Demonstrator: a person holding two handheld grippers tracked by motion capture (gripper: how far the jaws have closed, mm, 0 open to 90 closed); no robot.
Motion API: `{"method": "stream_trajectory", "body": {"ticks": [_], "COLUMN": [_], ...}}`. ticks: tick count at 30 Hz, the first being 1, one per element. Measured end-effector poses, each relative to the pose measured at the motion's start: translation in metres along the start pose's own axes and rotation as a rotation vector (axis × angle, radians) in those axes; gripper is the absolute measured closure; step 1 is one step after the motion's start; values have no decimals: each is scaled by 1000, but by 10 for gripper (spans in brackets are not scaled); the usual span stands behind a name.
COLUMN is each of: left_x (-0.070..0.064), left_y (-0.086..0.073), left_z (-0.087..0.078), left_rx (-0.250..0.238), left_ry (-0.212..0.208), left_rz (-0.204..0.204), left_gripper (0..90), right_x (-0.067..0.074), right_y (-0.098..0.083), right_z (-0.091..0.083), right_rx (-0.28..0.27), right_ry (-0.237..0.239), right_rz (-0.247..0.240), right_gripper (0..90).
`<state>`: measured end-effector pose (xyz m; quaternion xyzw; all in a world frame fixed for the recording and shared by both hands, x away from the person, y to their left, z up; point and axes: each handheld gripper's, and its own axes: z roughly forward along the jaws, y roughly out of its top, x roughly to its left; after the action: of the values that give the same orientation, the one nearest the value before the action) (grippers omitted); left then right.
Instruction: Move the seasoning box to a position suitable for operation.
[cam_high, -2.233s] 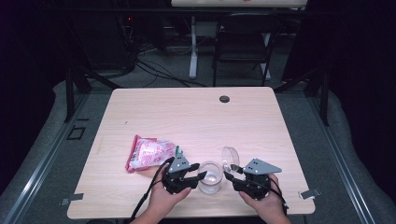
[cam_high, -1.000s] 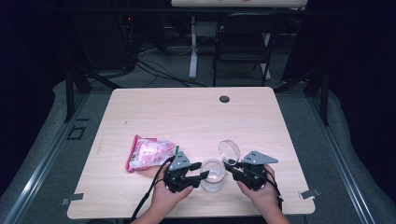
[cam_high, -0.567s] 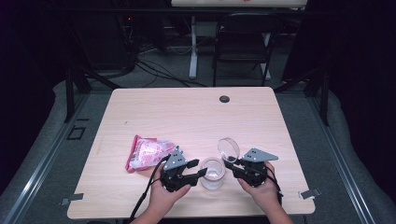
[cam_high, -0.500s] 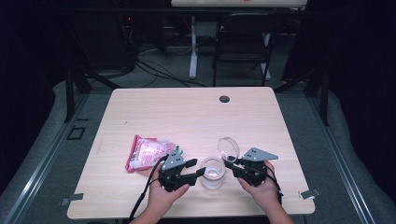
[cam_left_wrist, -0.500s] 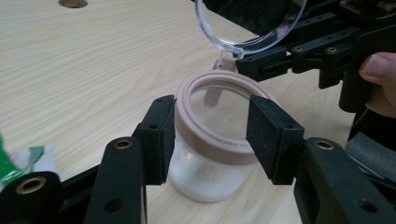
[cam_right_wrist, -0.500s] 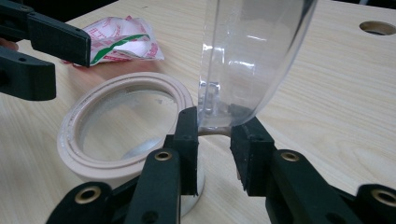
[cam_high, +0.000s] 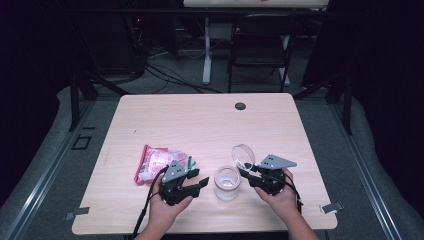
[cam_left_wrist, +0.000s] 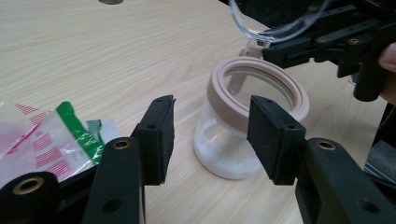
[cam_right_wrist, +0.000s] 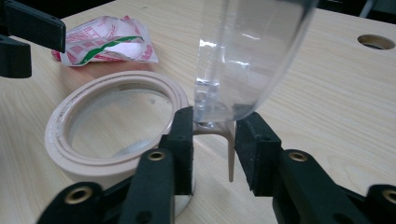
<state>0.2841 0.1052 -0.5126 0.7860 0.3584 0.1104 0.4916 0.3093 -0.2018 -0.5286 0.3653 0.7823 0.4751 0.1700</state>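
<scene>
A clear jar (cam_high: 227, 184) with a pinkish rim stands near the table's front edge, white powder in its bottom (cam_left_wrist: 224, 161). Its clear hinged lid (cam_high: 243, 153) is tipped upright behind it. My right gripper (cam_high: 246, 172) is at the jar's right. Its jaws have just been opening, and the lid's lower edge (cam_right_wrist: 219, 112) still sits between the pads, touching both. My left gripper (cam_high: 201, 183) rests left of the jar, a little apart from it. Its jaws have widened slightly and stand open (cam_left_wrist: 212, 133) with nothing between them.
A crumpled red-and-white plastic bag (cam_high: 160, 162) with a green strip lies just left of my left gripper. A round cable hole (cam_high: 240, 106) sits near the table's far edge. Chairs and cables stand beyond the table.
My left gripper has drawn back to the left, off the jar. The lid has swung further upright with my right gripper at its base.
</scene>
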Motion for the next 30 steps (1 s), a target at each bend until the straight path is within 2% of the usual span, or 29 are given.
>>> {"method": "stream_trajectory", "body": {"ticks": [2,4,7,11,14,17,20,24,26,30], "left_x": [2,5,9,15,18,21,23,27,31,33], "left_y": [-1,-1,-2,-3,-3,-3,-3,-4,-5,-6], "left_z": [-2,-5,-9,-15,-17,-19,-22,-26,-29,-33], "left_rx": [-3,-8,-7,-19,-34,-34,-34,-50,-55,-56], "left_ry": [10,16,23,38,45,55,64,80,94,107], "left_rz": [-2,-9,-12,-27,-31,-37,-41,-56,-61,-62], "left_gripper": [512,511,511,511,511,511,511,511,511,512], "right_x": [1,2,2,1,-1,-3,-7,-7,-9,-10], "right_y": [-1,-5,-8,-11,-13,-13,-16,-16,-15,-15], "right_z": [0,-2,-3,-4,2,6,13,18,21,23], "right_rx": [3,31,43,71,98,97,116,132,132,129], "right_ry": [-4,-2,8,-10,-42,-56,-52,-52,-47,-37], "right_rz": [-2,-12,-2,3,17,32,52,40,50,55], "right_gripper": [651,665,667,700,736,745,761,799,835,843]}}
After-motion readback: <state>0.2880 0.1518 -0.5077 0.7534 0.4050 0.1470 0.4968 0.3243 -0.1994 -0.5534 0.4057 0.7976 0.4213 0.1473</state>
